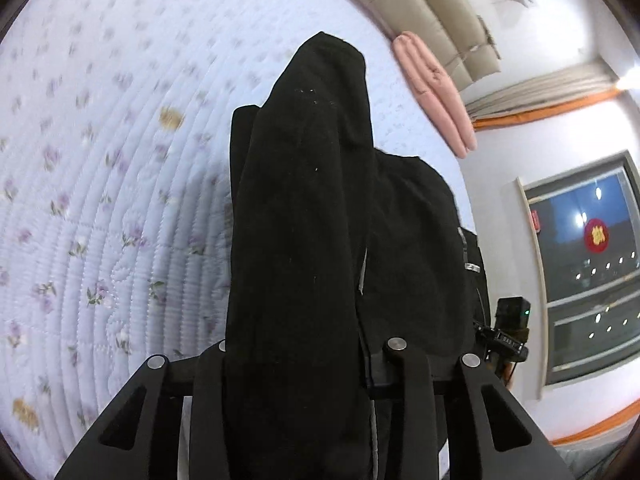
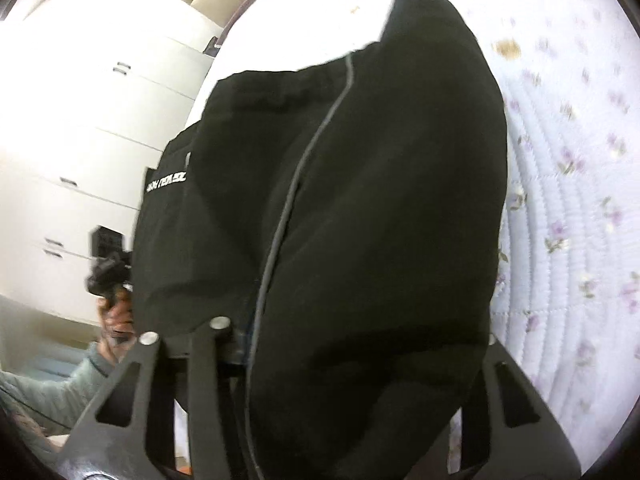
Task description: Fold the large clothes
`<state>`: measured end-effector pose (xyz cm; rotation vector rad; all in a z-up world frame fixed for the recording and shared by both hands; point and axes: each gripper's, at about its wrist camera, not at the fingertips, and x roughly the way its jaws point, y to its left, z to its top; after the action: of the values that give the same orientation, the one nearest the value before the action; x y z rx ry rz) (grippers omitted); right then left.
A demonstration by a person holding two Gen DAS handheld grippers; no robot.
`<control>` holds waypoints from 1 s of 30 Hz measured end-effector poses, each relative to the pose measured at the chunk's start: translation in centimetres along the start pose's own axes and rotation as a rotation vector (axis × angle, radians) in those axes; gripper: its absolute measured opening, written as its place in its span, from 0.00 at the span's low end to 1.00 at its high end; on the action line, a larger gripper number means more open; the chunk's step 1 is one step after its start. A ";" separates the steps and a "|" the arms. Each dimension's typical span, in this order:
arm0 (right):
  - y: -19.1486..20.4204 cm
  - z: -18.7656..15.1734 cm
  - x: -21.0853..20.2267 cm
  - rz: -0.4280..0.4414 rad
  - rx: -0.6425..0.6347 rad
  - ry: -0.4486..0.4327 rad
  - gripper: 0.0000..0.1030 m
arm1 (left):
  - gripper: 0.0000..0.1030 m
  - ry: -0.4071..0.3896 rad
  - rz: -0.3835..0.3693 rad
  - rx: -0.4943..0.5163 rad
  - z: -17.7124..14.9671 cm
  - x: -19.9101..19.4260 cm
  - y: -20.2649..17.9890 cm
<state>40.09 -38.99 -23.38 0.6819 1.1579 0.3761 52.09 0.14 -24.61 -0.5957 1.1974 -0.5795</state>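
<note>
A large black garment (image 1: 304,220) with a thin grey piping line hangs lifted above the bed, draped over both grippers. In the left wrist view my left gripper (image 1: 308,360) is shut on the cloth, and its fingertips are hidden under the fabric. In the right wrist view the same black garment (image 2: 360,200) fills the middle, with white lettering on a panel at its left. My right gripper (image 2: 344,344) is shut on the cloth, its fingertips covered by it. The other hand-held gripper (image 2: 108,268) shows at the left, held by a hand.
A white quilted bedspread (image 1: 100,200) with purple flowers lies below. A pink folded quilt (image 1: 436,92) and a beige headboard (image 1: 432,16) stand at the far end. A window (image 1: 584,264) is at the right. White cabinets (image 2: 80,140) stand beside the bed.
</note>
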 end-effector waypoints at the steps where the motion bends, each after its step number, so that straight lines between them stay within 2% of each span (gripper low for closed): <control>1: 0.7 -0.2 -0.4 -0.011 -0.016 -0.012 0.35 | 0.33 -0.010 -0.009 0.008 0.0 -0.3 -0.7; 5: 3.5 -0.9 -2.5 -0.008 -0.052 -0.062 0.31 | 0.32 -0.047 -0.034 0.069 -0.9 -3.6 -3.7; 9: 7.4 -2.5 -5.0 -0.017 -0.111 -0.097 0.30 | 0.31 -0.084 -0.044 0.127 -2.7 -7.1 -6.8; 15: 11.2 -5.3 -10.1 -0.004 -0.177 -0.146 0.30 | 0.31 -0.147 -0.079 0.189 -5.5 -13.1 -10.4; 20: 14.6 -8.8 -13.5 -0.001 -0.228 -0.176 0.30 | 0.31 -0.206 -0.090 0.245 -10.4 -18.3 -12.4; 23: 16.2 -11.7 -14.7 -0.012 -0.246 -0.186 0.30 | 0.31 -0.233 -0.100 0.286 -14.6 -21.2 -13.3; 30: 18.4 -18.3 -14.8 -0.039 -0.202 -0.149 0.30 | 0.31 -0.230 -0.112 0.201 -22.8 -24.9 -11.6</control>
<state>18.90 -28.72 -4.93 0.5009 0.9758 0.3966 22.60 6.42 -5.58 -0.5441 0.8816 -0.6974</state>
